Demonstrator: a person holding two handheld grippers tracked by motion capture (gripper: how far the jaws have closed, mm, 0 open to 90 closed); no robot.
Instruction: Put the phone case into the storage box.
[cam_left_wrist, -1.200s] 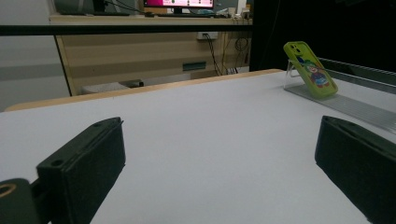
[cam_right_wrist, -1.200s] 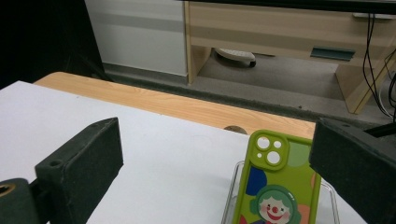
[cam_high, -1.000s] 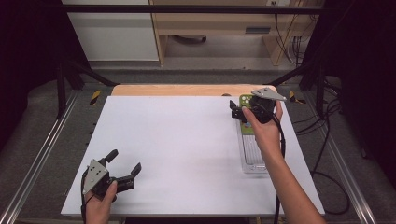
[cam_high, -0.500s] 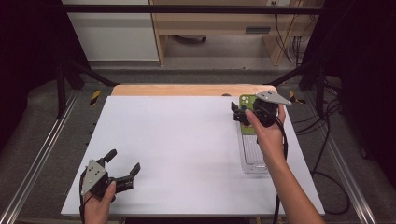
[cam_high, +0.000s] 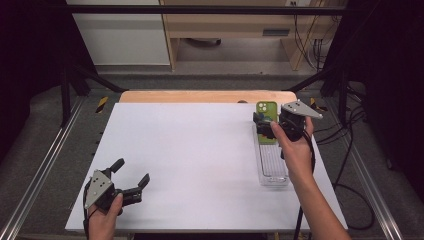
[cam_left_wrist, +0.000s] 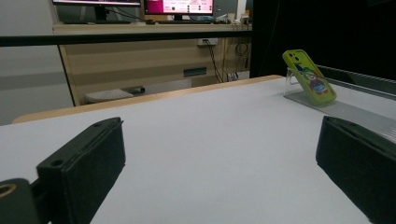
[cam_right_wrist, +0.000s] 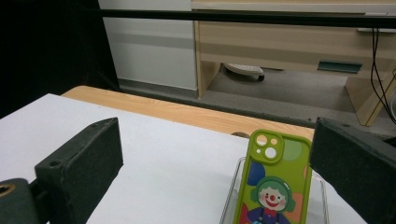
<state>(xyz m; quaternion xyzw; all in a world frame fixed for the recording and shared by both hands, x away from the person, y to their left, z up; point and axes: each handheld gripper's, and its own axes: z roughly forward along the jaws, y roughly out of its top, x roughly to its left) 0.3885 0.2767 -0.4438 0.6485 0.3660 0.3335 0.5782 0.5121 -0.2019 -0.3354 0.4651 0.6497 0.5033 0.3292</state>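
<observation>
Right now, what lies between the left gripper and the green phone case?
Nothing but bare white table top: in the high view the left gripper sits near-left, the green phone case far-right on its clear stand.

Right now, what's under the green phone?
The phone leans on a clear stand on the white table, its back facing the open right gripper. Its screen side and the support behind it are hidden.

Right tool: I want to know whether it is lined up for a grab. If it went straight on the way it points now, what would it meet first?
Probably the green phone. It leans on a clear stand just ahead of the open right tool, low between its jaws; depth is hard to judge, so the tool might pass above it.
</observation>
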